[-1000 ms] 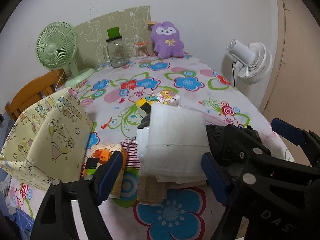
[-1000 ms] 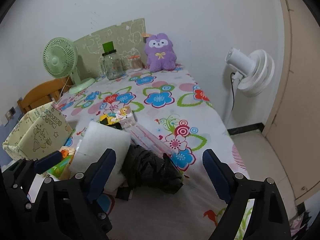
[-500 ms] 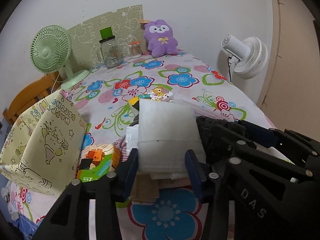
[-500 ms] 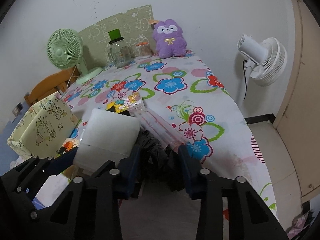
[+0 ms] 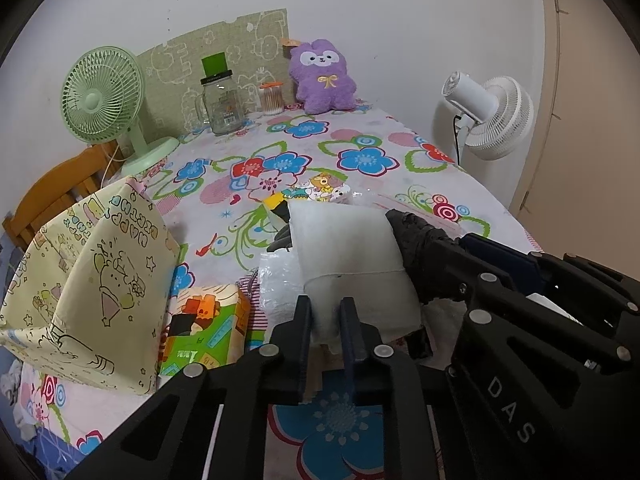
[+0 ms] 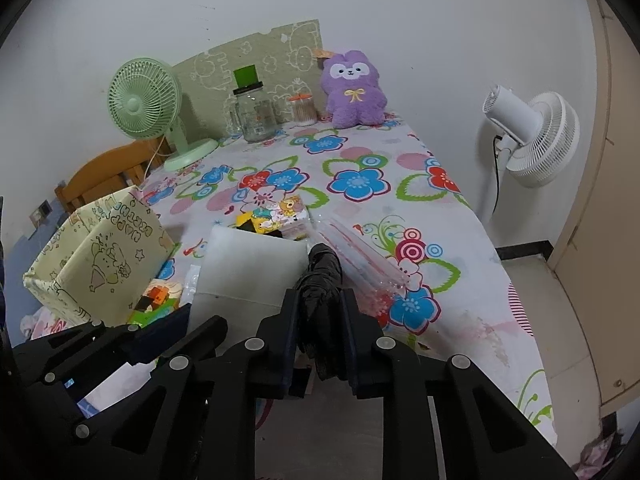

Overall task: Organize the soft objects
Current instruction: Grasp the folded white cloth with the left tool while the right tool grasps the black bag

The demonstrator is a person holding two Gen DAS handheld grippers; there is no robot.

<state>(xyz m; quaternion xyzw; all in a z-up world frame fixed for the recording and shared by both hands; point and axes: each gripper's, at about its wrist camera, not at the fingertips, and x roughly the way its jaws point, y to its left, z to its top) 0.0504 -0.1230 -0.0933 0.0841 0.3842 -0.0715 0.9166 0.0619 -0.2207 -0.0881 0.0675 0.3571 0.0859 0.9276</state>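
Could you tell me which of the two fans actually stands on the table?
The green fan, whose round base rests on the flowered tablecloth at the far left corner. The white fan stands beyond the table's right edge.

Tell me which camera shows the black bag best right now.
Right wrist view: the black bag sits centered, pinched in the right gripper. The left wrist view shows only part of it, behind the white pad.
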